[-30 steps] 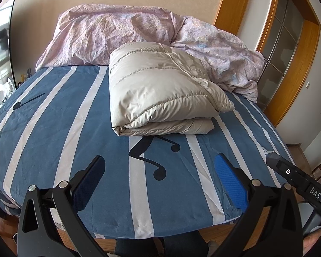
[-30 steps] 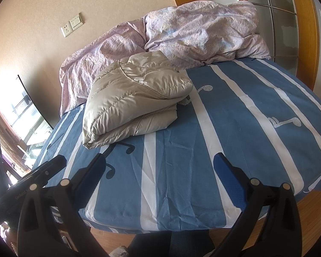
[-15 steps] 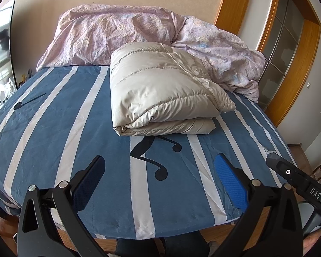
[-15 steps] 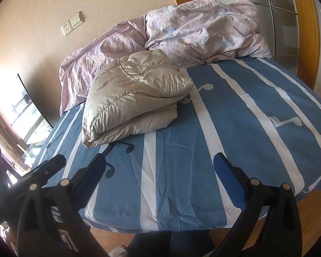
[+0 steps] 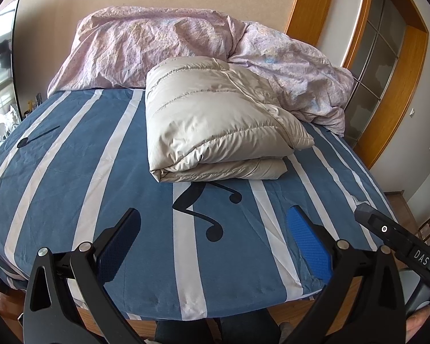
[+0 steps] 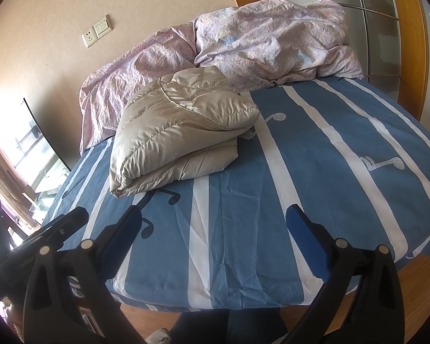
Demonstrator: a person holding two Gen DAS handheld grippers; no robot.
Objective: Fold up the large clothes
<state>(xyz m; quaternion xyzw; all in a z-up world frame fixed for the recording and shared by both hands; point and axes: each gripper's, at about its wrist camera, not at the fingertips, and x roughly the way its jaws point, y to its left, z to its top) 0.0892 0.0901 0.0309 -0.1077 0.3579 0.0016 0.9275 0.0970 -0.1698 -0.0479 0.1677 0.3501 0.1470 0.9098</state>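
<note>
Beige puffer jacket (image 5: pixel 215 120) folded into a chunky bundle on the blue striped bedsheet (image 5: pixel 71 172), well ahead of both tools, far edge right up against the crumpled pink duvet (image 5: pixel 163 46). Left gripper (image 5: pixel 213 236) spread wide with nothing between the blue pads, hovering over the near end of the bed. Right gripper (image 6: pixel 213 236) same deal: gaping apart, holding nothing, jacket off ahead and to its left. Black music-note print (image 5: pixel 199 205) just past the left tool's tips.
</note>
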